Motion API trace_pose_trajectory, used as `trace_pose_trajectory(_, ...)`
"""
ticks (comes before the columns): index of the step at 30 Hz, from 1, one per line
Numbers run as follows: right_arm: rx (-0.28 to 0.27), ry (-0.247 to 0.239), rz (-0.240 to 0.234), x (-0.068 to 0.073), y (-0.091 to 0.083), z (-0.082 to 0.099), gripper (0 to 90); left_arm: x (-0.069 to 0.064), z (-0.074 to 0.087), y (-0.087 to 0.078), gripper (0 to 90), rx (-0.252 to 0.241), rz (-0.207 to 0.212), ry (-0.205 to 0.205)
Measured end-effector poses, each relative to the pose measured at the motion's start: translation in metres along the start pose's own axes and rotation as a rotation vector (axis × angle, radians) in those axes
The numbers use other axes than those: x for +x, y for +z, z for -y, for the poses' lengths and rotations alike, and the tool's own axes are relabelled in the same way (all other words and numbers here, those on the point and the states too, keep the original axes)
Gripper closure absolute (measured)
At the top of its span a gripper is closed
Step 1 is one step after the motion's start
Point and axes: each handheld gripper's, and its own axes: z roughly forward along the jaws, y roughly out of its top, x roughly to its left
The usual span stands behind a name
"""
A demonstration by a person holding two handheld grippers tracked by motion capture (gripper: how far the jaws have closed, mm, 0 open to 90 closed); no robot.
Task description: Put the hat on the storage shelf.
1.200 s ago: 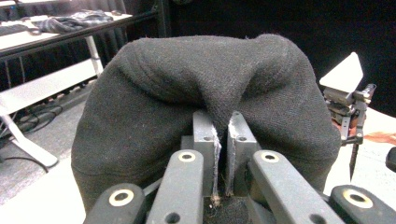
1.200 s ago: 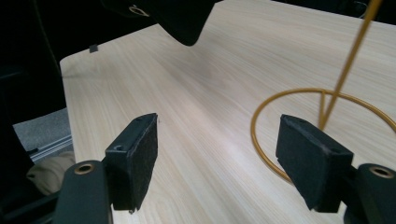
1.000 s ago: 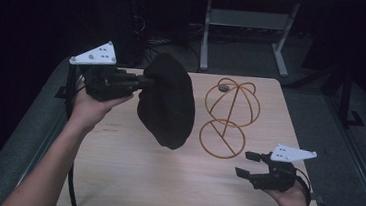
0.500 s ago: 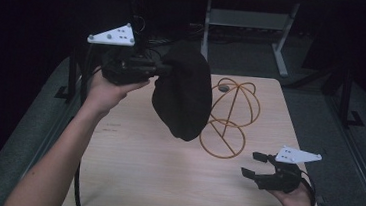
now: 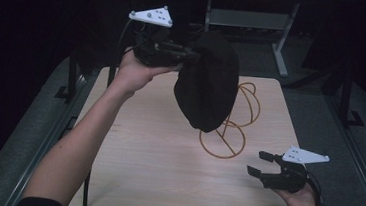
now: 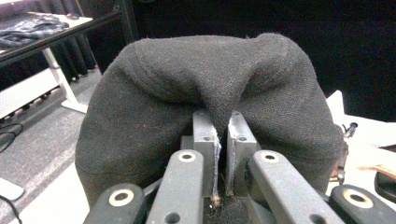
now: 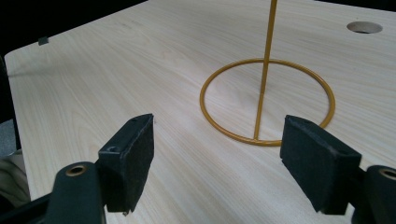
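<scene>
The left gripper, jaws pinched on a fold of a black hat, holds it above a gold wire stand, seemingly to hang it there, while the right gripper waits wide open and empty just beside the stand's base.

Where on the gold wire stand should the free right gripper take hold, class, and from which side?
Grip the upright rod of the wire stand, low down, approaching level from the person's side with the right gripper. The rod is thin, vertical and bare there; the hat hangs higher up.
</scene>
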Motion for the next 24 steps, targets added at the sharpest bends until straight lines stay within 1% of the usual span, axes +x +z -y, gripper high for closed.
trace_pose_trajectory(1, -0.001, 0.000, 0.000, 0.000, 0.000, 0.000, 25.8, 0.001, -0.003, 0.005, 85.4, 0.013, 0.004, 0.002)
trace_pose_trajectory(3, -0.005, 0.002, 0.001, -0.001, -0.001, 0.000, 25.7, 0.002, -0.007, 0.012, 85.4, 0.024, 0.008, 0.006)
trace_pose_trajectory(7, -0.007, 0.015, 0.002, -0.002, -0.003, 0.001, 25.7, 0.004, -0.015, 0.029, 85.4, 0.049, 0.030, 0.002)
trace_pose_trajectory(11, -0.013, 0.024, 0.001, -0.004, -0.004, 0.003, 25.7, 0.007, -0.019, 0.046, 85.4, 0.081, 0.046, -0.005)
trace_pose_trajectory(13, -0.011, 0.022, -0.001, -0.005, -0.004, 0.003, 25.7, 0.009, -0.020, 0.058, 85.4, 0.104, 0.049, -0.008)
trace_pose_trajectory(14, -0.009, 0.024, -0.004, -0.005, -0.004, 0.004, 25.8, 0.009, -0.020, 0.058, 85.4, 0.104, 0.049, -0.008)
trace_pose_trajectory(15, -0.008, 0.025, -0.006, -0.006, -0.003, 0.004, 25.8, 0.011, -0.020, 0.069, 85.3, 0.117, 0.058, -0.021)
trace_pose_trajectory(18, -0.008, 0.023, -0.008, -0.006, -0.003, 0.004, 25.8, 0.014, -0.019, 0.083, 85.3, 0.137, 0.063, -0.038)
trace_pose_trajectory(19, -0.008, 0.023, -0.008, -0.006, -0.003, 0.004, 25.8, 0.014, -0.019, 0.083, 85.3, 0.137, 0.063, -0.038)
trace_pose_trajectory(20, -0.007, 0.029, -0.010, -0.007, -0.003, 0.005, 25.8, 0.017, -0.019, 0.093, 85.3, 0.153, 0.067, -0.042)
trace_pose_trajectory(21, -0.007, 0.029, -0.011, -0.007, -0.003, 0.005, 25.8, 0.017, -0.019, 0.093, 85.3, 0.153, 0.067, -0.042)
trace_pose_trajectory(22, -0.007, 0.031, -0.013, -0.007, -0.002, 0.005, 25.8, 0.020, -0.018, 0.103, 85.3, 0.162, 0.065, -0.046)
trace_pose_trajectory(23, -0.008, 0.032, -0.015, -0.007, -0.002, 0.005, 25.8, 0.020, -0.018, 0.103, 85.3, 0.162, 0.065, -0.046)
trace_pose_trajectory(24, -0.004, 0.034, -0.017, -0.007, -0.001, 0.006, 25.7, 0.021, -0.018, 0.113, 85.3, 0.171, 0.073, -0.055)
